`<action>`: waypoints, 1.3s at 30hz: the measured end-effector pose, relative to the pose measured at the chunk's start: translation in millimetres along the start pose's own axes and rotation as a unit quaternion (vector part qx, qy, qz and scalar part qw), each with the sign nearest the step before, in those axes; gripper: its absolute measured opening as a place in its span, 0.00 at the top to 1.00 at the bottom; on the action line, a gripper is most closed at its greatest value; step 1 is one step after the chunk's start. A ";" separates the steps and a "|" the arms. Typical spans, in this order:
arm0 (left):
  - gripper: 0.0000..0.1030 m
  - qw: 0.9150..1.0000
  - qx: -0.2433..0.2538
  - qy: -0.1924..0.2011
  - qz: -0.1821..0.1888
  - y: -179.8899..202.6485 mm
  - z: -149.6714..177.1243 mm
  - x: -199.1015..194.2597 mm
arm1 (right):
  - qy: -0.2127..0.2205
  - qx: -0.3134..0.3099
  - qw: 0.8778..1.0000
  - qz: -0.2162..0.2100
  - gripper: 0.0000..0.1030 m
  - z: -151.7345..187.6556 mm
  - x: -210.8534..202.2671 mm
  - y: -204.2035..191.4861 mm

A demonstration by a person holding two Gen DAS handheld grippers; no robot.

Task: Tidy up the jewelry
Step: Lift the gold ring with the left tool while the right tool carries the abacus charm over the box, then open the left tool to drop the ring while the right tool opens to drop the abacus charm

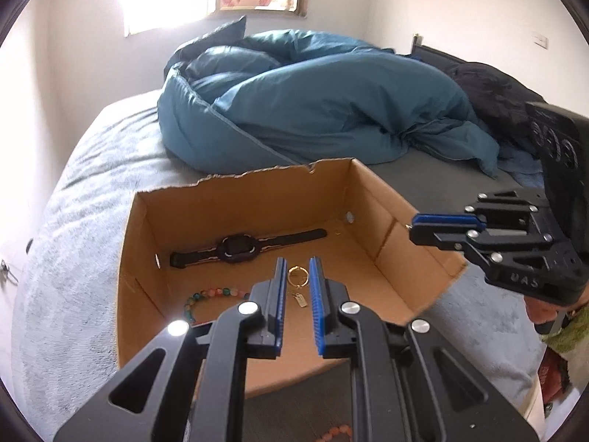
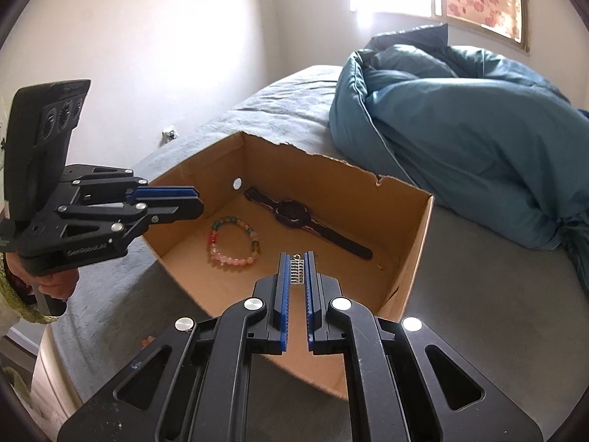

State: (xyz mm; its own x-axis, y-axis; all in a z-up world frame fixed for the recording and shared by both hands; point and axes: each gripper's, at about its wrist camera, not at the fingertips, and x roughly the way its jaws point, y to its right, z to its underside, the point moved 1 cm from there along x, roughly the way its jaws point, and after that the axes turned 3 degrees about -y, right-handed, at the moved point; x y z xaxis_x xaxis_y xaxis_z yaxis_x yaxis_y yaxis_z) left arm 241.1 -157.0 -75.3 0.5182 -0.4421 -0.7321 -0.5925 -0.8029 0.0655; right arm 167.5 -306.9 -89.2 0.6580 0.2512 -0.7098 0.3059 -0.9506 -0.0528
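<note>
An open cardboard box (image 1: 257, 199) (image 2: 416, 228) sits on the bed. Inside lie a black watch (image 1: 235, 248) (image 2: 294, 213), a coloured bead bracelet (image 1: 206, 296) (image 2: 232, 239) and a gold ring with a small tag (image 1: 297, 278). My left gripper (image 1: 298, 276) is open and empty, above the ring; it also shows in the right wrist view (image 2: 195, 202). My right gripper (image 2: 297, 270) is shut on a small silver comb-like earring (image 2: 296, 270), held over the box's near right part; from the left wrist view it (image 1: 414, 226) hovers at the box's right wall.
A rumpled teal duvet (image 1: 313, 103) (image 2: 460, 129) lies behind the box, with dark clothing (image 1: 493, 92) at the far right. The box rests on grey bedding (image 1: 73, 239) (image 2: 478, 294). Orange beads (image 1: 335, 432) lie at the lower edge, below the left gripper.
</note>
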 end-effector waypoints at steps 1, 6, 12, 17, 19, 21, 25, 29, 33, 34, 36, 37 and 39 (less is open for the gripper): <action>0.89 1.000 -0.008 -0.008 0.004 -3.9 -2.7 6.8 | -0.003 0.000 1.000 0.000 0.94 0.0 3.4 1.7; 0.89 0.999 -0.036 -0.037 0.008 -15.5 -12.4 32.6 | -0.016 0.005 1.000 -0.002 0.94 -2.7 19.3 8.9; 0.89 0.996 -0.055 -0.064 0.009 -22.3 -21.1 52.8 | -0.024 0.014 1.000 0.000 0.94 -6.9 33.3 14.2; 0.85 0.995 -0.069 -0.079 0.008 -27.3 -25.7 63.0 | -0.023 0.022 0.999 -0.002 0.92 -9.3 38.0 17.0; 0.82 0.994 -0.079 -0.081 0.009 -30.4 -26.4 65.6 | -0.023 0.023 0.999 -0.001 0.92 -10.1 38.8 18.2; 0.81 0.993 -0.086 -0.076 0.014 -32.4 -27.3 65.4 | -0.022 0.025 0.999 -0.002 0.92 -10.7 39.1 19.6; 0.78 0.993 -0.090 -0.076 0.013 -34.0 -27.5 66.6 | -0.019 0.031 0.999 -0.001 0.88 -10.9 37.3 22.4; 0.78 0.993 -0.091 -0.072 0.012 -34.2 -28.8 64.4 | -0.014 0.037 0.999 -0.003 0.86 -11.0 33.7 26.6; 0.78 0.994 -0.090 -0.065 0.011 -33.1 -29.7 58.1 | -0.007 0.046 0.999 -0.003 0.81 -10.8 26.1 30.2; 0.78 0.994 -0.088 -0.063 0.011 -32.1 -30.1 55.3 | -0.005 0.048 0.999 -0.003 0.78 -10.5 24.5 30.3; 0.78 0.995 -0.085 -0.058 0.009 -30.9 -30.5 49.5 | 0.000 0.052 0.999 -0.004 0.73 -10.1 18.4 31.2; 0.78 0.995 -0.084 -0.054 0.008 -29.7 -30.8 45.4 | 0.003 0.054 0.999 -0.004 0.70 -9.7 14.9 31.6; 0.78 0.996 -0.081 -0.046 0.007 -26.8 -30.7 35.3 | 0.009 0.058 0.998 -0.002 0.67 -8.4 5.7 31.6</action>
State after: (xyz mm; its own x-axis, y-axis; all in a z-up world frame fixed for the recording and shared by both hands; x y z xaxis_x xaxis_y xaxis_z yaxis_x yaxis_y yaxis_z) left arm 294.2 -163.4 -82.0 0.4479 -0.4214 -0.7885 -0.4879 -0.8543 0.1794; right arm 186.8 -334.0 -89.0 0.6698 0.2573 -0.6965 0.2276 -0.9640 -0.1373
